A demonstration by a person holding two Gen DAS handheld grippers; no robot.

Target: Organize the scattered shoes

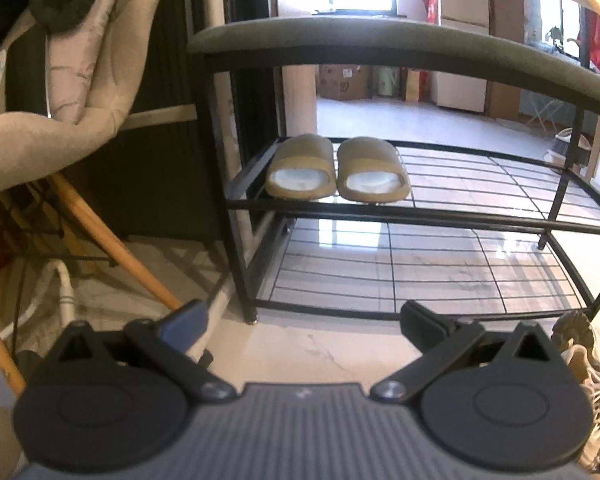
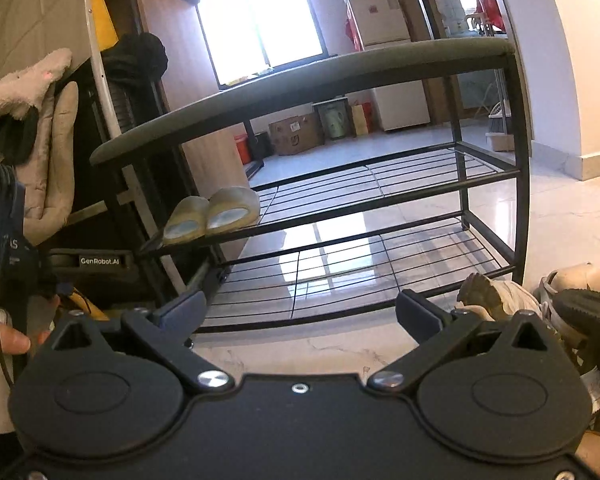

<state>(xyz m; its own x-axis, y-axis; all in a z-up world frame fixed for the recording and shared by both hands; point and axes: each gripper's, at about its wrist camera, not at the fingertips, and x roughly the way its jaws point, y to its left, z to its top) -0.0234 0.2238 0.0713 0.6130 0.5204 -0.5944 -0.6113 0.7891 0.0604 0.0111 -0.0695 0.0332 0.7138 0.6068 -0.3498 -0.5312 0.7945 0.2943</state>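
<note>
A pair of tan slippers (image 1: 336, 170) sits side by side at the left end of the upper wire shelf of a black shoe rack (image 1: 420, 216). The same slippers (image 2: 214, 216) show in the right wrist view on the rack (image 2: 380, 196). Scattered beige sneakers (image 2: 500, 296) and a dark shoe (image 2: 592, 316) lie on the floor at the rack's right end; one sneaker (image 1: 592, 392) shows at the left wrist view's right edge. My left gripper (image 1: 304, 326) hangs open over the floor before the rack, empty. My right gripper (image 2: 300, 312) is open and empty too.
The rack has a padded green seat (image 1: 380, 36) on top; its lower wire shelf (image 1: 420, 276) is bare. A wooden chair leg (image 1: 112, 244) and draped bedding (image 1: 60, 80) crowd the left. A hand (image 2: 0, 344) holding the other device is at the right wrist view's left edge.
</note>
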